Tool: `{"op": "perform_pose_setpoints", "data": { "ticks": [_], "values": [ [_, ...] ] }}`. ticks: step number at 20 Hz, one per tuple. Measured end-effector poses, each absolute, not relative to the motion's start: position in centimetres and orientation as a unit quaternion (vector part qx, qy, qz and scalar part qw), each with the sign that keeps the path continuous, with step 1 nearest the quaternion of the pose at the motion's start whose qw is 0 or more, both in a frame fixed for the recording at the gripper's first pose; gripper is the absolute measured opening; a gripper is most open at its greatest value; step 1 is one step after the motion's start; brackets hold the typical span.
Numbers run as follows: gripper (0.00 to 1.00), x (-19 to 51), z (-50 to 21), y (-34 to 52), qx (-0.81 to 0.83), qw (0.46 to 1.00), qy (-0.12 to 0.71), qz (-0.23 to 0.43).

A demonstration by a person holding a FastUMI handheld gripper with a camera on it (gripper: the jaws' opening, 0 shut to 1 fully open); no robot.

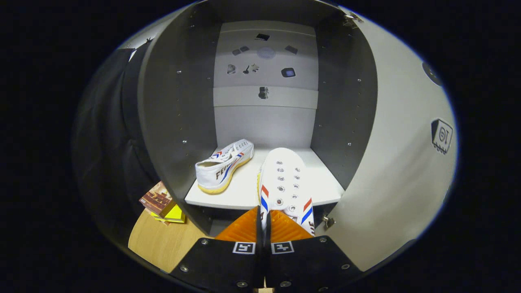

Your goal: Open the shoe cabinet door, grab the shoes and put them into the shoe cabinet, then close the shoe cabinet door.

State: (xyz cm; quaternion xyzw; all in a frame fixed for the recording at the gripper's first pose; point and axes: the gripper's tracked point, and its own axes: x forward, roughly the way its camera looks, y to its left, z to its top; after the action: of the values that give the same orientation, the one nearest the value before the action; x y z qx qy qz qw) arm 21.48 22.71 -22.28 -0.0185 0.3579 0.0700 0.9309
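The shoe cabinet (179, 101) stands open beyond the jaws, its door (390, 162) swung out to the right. A white shelf (244, 191) is seen inside, just ahead of the jaws. On it, to the left, one shoe (223, 169) is set. A second shoe (283, 179) is pinched at its heel edge by the gripper (263, 226), jaws narrowed onto it, its toe reaching over the shelf. Wooden floor (158, 244) and books (163, 203) are seen lower left.
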Motion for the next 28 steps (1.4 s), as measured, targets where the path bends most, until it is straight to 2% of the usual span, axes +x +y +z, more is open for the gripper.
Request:
{"op": "perform_pose_setpoints", "data": {
  "ticks": [8,17,19,20,21,22,24,28],
  "values": [
    [0.00,31.2,-25.8,23.9,-0.042,0.919,0.388,0.058],
    [0.01,35.7,-30.3,23.7,-0.072,0.909,0.408,0.042],
    [0.11,35.6,-30.1,23.5,-0.089,0.909,0.404,0.046],
    [0.21,35.5,-29.8,23.2,-0.102,0.913,0.393,0.042],
    [0.25,34.9,-29.2,23.1,-0.107,0.915,0.388,0.042],
    [0.35,34.2,-28.4,23.4,-0.105,0.916,0.383,0.048],
    [0.45,32.7,-26.3,23.5,-0.098,0.923,0.366,0.058],
    [0.60,28.1,-21.3,23.3,-0.090,0.941,0.315,0.086]
  ]
}}
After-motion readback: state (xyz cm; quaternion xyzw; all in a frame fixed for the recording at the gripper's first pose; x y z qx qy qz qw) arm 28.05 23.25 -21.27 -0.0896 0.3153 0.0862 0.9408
